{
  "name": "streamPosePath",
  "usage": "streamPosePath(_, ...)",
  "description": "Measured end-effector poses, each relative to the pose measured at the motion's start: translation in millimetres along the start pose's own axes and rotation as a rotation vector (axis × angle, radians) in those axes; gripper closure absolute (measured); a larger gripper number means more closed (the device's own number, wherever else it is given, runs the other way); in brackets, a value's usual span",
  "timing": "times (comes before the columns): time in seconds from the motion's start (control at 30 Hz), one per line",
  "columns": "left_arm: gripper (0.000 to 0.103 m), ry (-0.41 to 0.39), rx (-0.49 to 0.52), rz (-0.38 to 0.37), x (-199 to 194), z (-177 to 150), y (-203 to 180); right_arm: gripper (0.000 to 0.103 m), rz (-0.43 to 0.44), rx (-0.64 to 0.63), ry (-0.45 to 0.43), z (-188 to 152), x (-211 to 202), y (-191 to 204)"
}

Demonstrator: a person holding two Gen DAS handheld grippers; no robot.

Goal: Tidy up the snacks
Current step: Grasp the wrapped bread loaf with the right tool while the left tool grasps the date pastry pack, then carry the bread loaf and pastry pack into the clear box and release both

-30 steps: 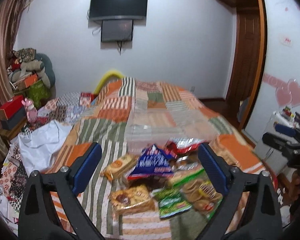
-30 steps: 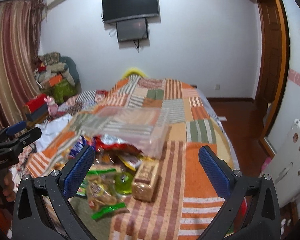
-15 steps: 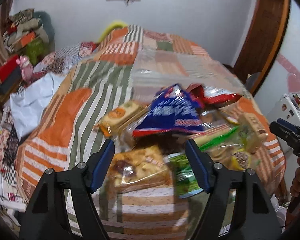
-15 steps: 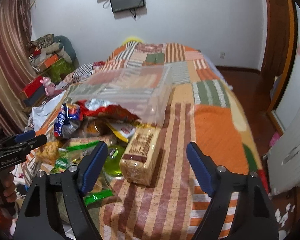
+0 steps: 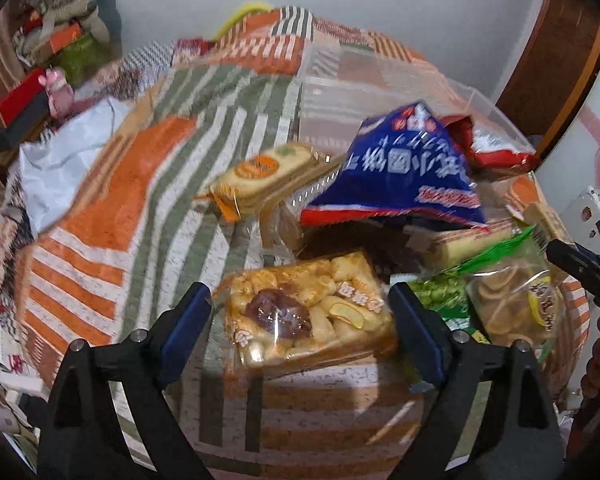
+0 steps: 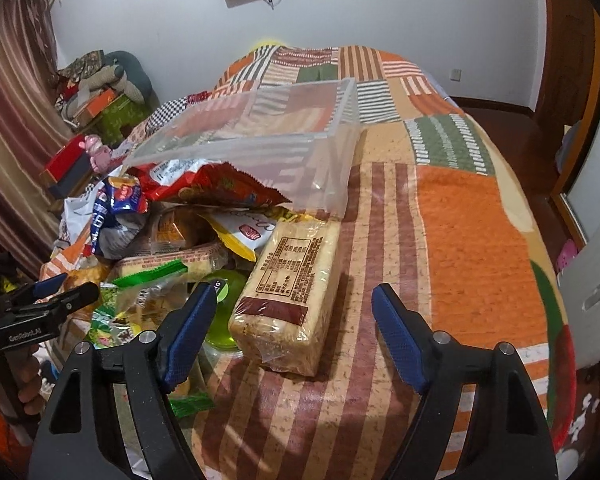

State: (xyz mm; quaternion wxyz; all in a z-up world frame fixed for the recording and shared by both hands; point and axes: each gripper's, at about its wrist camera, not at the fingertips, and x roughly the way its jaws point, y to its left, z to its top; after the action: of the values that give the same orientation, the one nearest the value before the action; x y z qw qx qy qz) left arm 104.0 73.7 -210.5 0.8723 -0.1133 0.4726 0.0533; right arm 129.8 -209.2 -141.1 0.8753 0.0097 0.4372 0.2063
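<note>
Two handheld black grippers with blue pads are hovering over a heap of packaged snacks lying on a patchwork bedspread (image 6: 472,216) striped in orange, green and brown. Behind the heap, a clear, empty rectangular plastic bin (image 6: 284,140) is sitting on the bed, seemingly the place where the snacks belong.

From the left wrist view, the left gripper (image 5: 300,332) is straddling a clear-wrapped pack of golden pastry pieces with a dark red label (image 5: 308,312). Its jaws are opening at this moment, and both blue pads are standing just outside the wrapper's ends, pressing on nothing. A blue crinkled snack bag (image 5: 400,168) and a flat pack of pale biscuits with an orange round mark (image 5: 264,176) are lying further back, with a red foil bag (image 5: 488,144) at the bin's edge.

From the right wrist view, the right gripper (image 6: 292,336) is spread wide and framing the near end of a long, clear-wrapped tan cake bar with a brown band (image 6: 292,292); the pads are standing apart from it.

Judging by this, the picking-up step is only beginning and nothing is yet in the bin. Next, each gripper probably needs to sink a little and close gently on its pack, since the wrappers look slippery and the contents crushable, then lift clear of the pile toward the bin.
</note>
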Motion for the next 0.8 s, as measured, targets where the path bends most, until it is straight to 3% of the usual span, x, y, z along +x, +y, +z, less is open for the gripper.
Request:
streamPosePath(0.17,0.012,0.001,-0.007,0.01,4,-2,0,0.03,0.006,0.014,0.001,1,4,-1)
streamPosePath(0.33,0.013,-0.014,0.009,0.027,9,0,-5,0.054,0.031,0.051,0.009,7,8,-5)
streamPosePath(0.4,0.022,-0.02,0.014,0.023,7,-2,-6,0.058,0.034,0.053,0.01,6,8,-6)
streamPosePath(0.5,0.026,-0.025,0.024,0.029,4,-2,-4,0.068,-0.013,0.021,0.007,3,9,-1)
streamPosePath(0.8,0.026,-0.067,0.001,0.023,-18,-5,5,0.07,-0.045,0.013,-0.026,3,-3,-2)
